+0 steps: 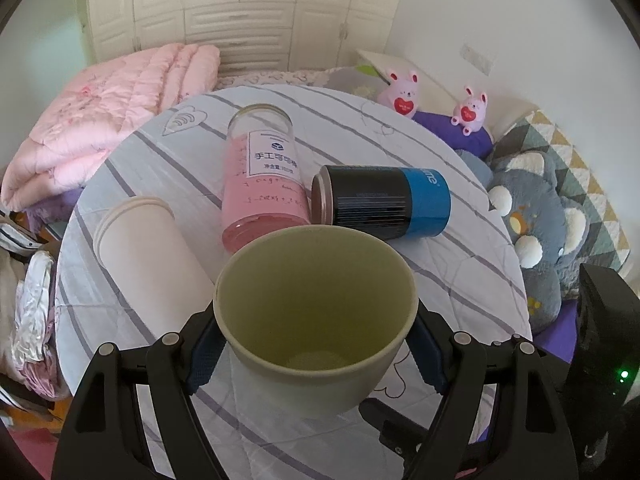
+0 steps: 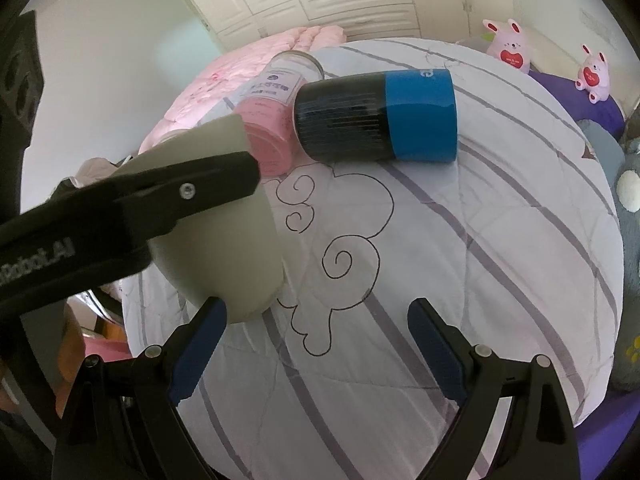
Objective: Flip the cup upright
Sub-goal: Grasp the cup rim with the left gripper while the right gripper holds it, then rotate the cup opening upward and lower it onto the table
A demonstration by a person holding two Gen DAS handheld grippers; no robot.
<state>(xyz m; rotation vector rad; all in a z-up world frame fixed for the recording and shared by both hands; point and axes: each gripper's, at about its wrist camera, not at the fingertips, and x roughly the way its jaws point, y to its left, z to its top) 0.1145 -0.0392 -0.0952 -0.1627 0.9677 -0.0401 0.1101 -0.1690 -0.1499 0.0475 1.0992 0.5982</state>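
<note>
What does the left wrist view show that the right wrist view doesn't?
Left wrist only: the green cup's open mouth and empty inside, gripped between the left claw, plus a white cup lying on its side. Right wrist only: the open, empty right claw and the cloud drawing on the cloth. Both: the pink jar and blue-black can lying down, touching.

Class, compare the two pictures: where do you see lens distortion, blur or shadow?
Left wrist view: the fisheye bows the striped table into a dome; the green cup is sharp, its inside shaded. Right wrist view: dark corners; the left gripper, close up, looks soft.
</note>
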